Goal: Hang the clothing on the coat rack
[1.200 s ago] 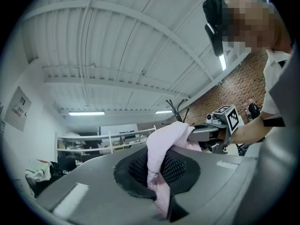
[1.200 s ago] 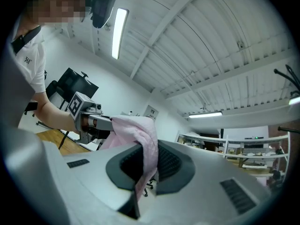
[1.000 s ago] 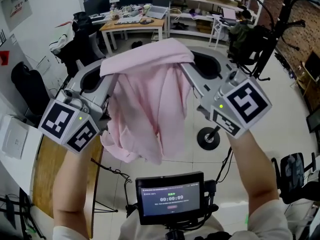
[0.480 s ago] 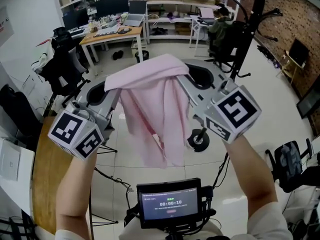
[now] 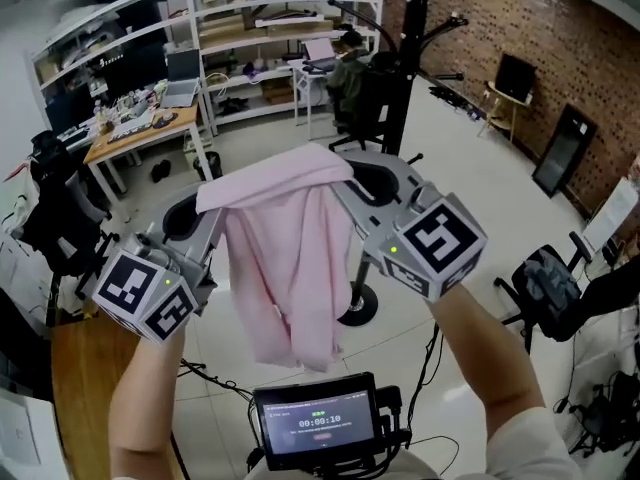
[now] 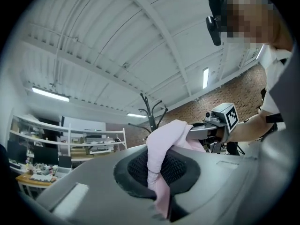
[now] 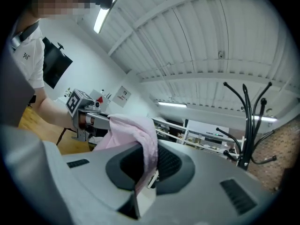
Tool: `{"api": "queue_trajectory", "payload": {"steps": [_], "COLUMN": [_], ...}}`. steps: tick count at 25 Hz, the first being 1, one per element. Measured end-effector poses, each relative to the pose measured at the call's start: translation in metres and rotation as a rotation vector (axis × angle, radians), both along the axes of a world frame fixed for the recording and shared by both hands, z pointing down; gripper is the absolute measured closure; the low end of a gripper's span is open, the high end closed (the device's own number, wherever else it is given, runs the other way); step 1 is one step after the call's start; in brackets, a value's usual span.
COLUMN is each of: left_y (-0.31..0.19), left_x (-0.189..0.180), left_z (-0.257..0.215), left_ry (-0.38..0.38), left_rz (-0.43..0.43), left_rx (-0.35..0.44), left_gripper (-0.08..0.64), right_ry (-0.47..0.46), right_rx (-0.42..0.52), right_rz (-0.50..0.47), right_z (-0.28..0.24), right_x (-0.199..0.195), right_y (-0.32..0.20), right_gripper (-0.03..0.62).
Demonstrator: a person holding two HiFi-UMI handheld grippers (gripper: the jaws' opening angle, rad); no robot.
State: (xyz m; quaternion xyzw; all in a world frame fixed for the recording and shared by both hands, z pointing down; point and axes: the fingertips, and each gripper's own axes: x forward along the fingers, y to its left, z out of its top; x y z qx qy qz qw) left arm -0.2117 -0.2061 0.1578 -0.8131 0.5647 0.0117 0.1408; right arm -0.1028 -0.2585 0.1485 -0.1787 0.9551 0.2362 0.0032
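The left gripper (image 6: 158, 186) and the right gripper (image 7: 143, 175) are each clamped shut on the top edge of the pale pink garment (image 5: 290, 268). It is held up between them and hangs free above the tiled floor (image 5: 470, 198). The black coat rack (image 5: 408, 38) stands beyond it, well apart.

open floor (image 5: 470, 208) ahead, coat rack (image 5: 409, 18) beyond
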Motion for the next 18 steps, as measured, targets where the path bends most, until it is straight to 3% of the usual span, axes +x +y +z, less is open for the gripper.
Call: {"api": "queue_trajectory", "payload": {"steps": [10, 18], "left_y": [-0.06, -0.095], "left_x": [0.028, 0.079], "left_z": [-0.034, -0.065], "left_ry": [-0.056, -0.095], "left_rz": [0.213, 0.327], "left_rx": [0.053, 0.097], "left_gripper": [0.546, 0.546], "right_ry": [-0.039, -0.047], "right_rx": [0.071, 0.132], "right_rz": [0.205, 0.356], "right_z": [-0.029, -0.063], "right_x": [0.035, 0.088], "right_y": [-0.041, -0.069], "right_gripper": [0.566, 0.566]}}
